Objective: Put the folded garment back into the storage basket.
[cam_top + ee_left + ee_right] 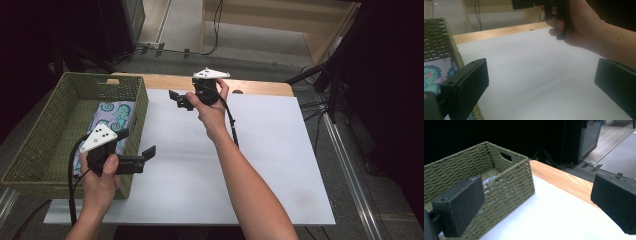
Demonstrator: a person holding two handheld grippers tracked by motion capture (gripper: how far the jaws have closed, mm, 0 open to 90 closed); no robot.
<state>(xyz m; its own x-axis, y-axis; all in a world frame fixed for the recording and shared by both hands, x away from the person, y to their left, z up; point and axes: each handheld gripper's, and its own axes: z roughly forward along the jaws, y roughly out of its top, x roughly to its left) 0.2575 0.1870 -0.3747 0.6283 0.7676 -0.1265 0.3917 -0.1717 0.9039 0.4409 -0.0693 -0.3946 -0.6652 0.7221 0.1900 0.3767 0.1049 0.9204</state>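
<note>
The white bench [260,165] is lying bare beside the basket [30,145]; its cloth [116,112] looks soft, best pinched at an edge; both grippers, left [148,153] and right [174,96], are gaping wide, empty.

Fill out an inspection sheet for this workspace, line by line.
Surface: white sheet over a wooden table, bare.
Job's things: green woven wicker basket at the left edge; seahorse-print cloth lying inside it.
Clutter: nothing seen.
Grippers: left gripper open, beside the basket's near corner; right gripper open, raised over the sheet's far side.
Cables: black cable trailing from the right gripper; floor cables beyond the table.
Surroundings: dark stands, grey floor.
</note>
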